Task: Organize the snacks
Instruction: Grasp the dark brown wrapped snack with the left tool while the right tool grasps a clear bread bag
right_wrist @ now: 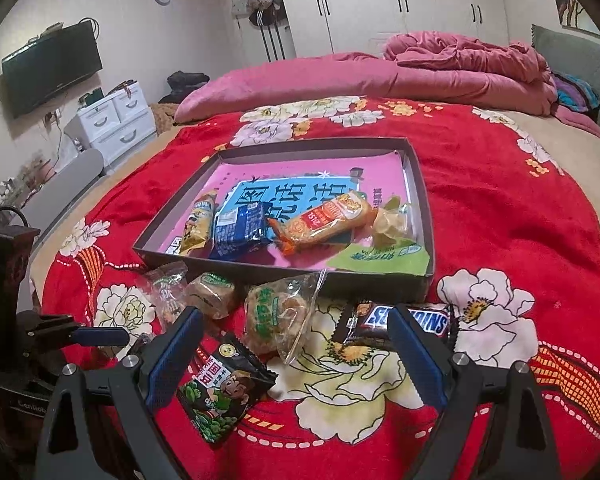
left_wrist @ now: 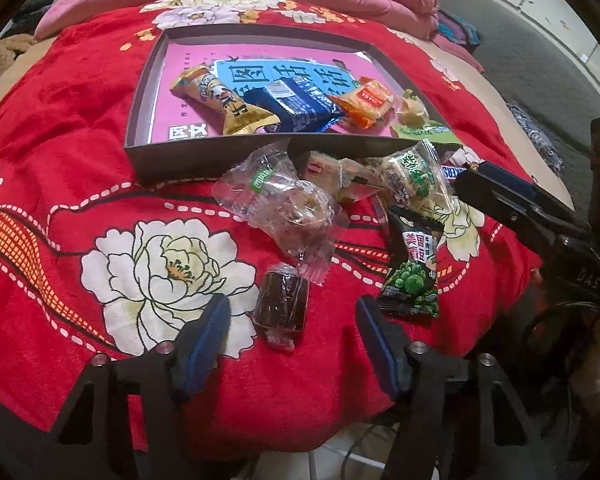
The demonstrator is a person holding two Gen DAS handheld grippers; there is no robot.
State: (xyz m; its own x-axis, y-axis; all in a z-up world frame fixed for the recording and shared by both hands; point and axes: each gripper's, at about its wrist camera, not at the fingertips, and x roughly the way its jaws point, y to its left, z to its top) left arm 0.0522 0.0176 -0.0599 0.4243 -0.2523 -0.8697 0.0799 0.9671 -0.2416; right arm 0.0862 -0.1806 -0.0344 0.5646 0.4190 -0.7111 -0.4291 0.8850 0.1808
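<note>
A: What is hidden in the left wrist view?
B: The Snickers bar (left_wrist: pixel 454 171) is mostly covered by the green-printed pastry pack (left_wrist: pixel 410 178); the right gripper (left_wrist: pixel 500 192) is cut off at the edge.
A: And the dark box (left_wrist: pixel 256 156)?
B: Its near wall is overlapped by clear wrappers (left_wrist: pixel 276 196).

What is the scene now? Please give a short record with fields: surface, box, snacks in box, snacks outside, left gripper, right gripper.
surface: red floral blanket on a bed
box: shallow, open, on the blanket
snacks in box: yellow pack, blue pack, orange pack, pale candy
snacks outside: Snickers, green pea bag, dark candy, clear-wrapped pastries
left gripper: open, around the dark candy, pads not touching
right gripper: open, holds nothing
</note>
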